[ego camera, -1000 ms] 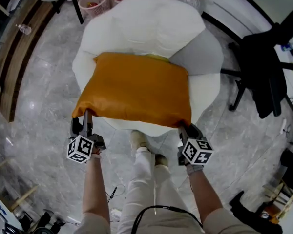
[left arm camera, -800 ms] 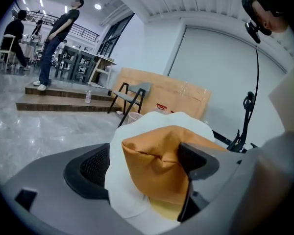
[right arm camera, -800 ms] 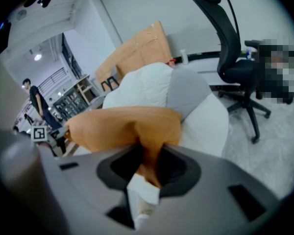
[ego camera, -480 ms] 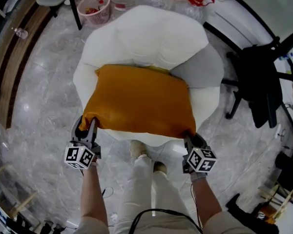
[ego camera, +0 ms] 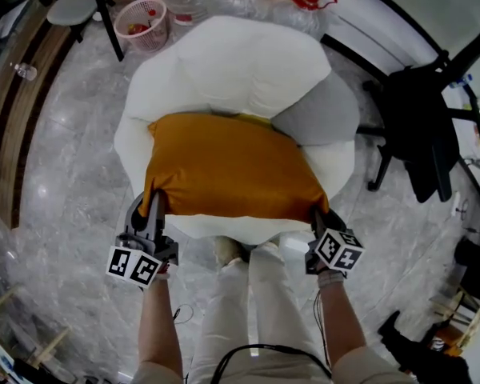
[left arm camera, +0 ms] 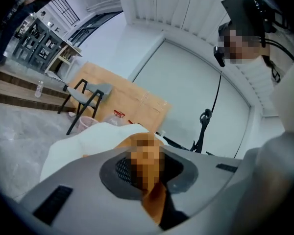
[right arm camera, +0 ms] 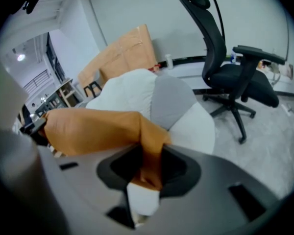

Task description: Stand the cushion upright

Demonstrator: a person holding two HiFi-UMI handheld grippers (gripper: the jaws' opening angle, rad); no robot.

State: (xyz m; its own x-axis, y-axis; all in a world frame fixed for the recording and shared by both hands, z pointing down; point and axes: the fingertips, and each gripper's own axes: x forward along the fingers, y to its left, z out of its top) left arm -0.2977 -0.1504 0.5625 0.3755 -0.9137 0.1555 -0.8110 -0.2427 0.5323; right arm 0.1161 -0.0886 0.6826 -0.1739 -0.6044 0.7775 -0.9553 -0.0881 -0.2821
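**Gripping the orange cushion by both near corners**

Standing at the front edge of a white armchair (ego camera: 224, 58) on a grey stone floor, with a black office chair (ego camera: 420, 126) well off to the right. Working on the orange cushion (ego camera: 232, 166), spread across the armchair's front edge with its near side raised off the seat. Leaving the grey cushion (ego camera: 318, 109) beside its far right corner. Reaching forward with left forearm (ego camera: 156, 318) and right forearm (ego camera: 336, 326) roughly parallel, one to each near corner. Pinching the near left corner in the left gripper (ego camera: 152, 205), held close to level, jaws just closed in with orange cloth between them. Clamping the near right corner in the right gripper (ego camera: 320, 214), tipped downward, fabric bunched between its pads.
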